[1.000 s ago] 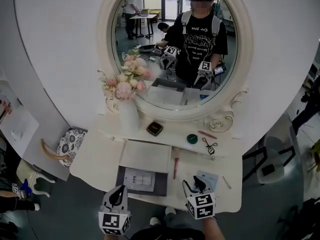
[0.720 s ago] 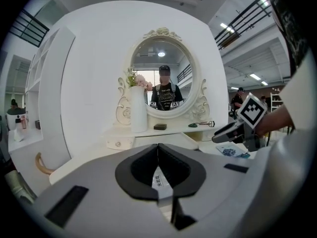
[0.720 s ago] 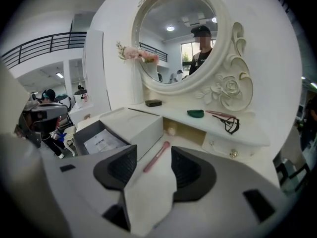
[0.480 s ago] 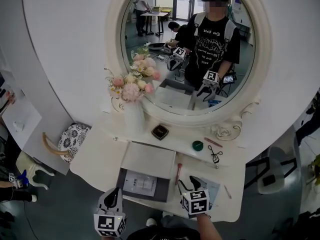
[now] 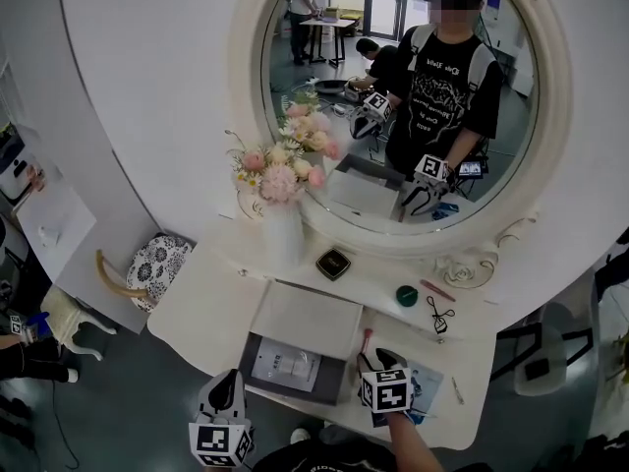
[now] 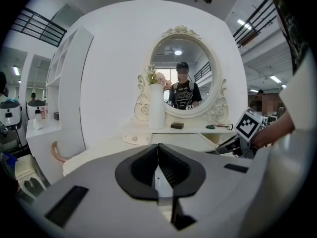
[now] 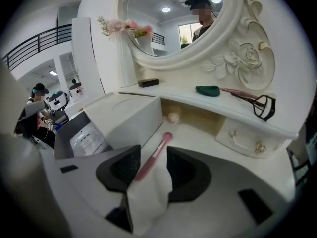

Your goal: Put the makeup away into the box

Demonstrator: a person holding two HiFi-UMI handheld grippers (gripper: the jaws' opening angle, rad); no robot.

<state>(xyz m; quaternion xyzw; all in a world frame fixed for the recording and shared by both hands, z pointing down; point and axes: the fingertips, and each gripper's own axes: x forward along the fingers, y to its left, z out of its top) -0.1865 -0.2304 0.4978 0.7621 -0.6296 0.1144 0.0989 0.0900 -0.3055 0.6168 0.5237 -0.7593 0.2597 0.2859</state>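
Observation:
A pink makeup brush [image 7: 159, 145] lies on the white vanity top beside the open box; in the head view the brush [image 5: 366, 343] shows just ahead of my right gripper [image 5: 381, 362]. My right gripper [image 7: 152, 156] straddles the brush's handle. Its jaws are closing, one on each side, and the pads are not pressing on it. The box has a grey tray [image 5: 293, 367] with a leaflet and a white lid [image 5: 307, 318]. My left gripper [image 6: 157, 157] hangs shut and empty before the table's front left; in the head view the left gripper [image 5: 223, 401] is below the box.
On the shelf under the oval mirror [image 5: 413, 87] lie a dark compact [image 5: 333, 263], a green item [image 5: 407, 295], a pink pencil [image 5: 437, 290] and an eyelash curler [image 5: 439, 315]. A white vase of flowers [image 5: 285, 229] stands left. Another pencil [image 5: 457, 391] lies right.
My right gripper has come down and leftward until the pink brush lies between its jaws. The left gripper has shifted only a little.

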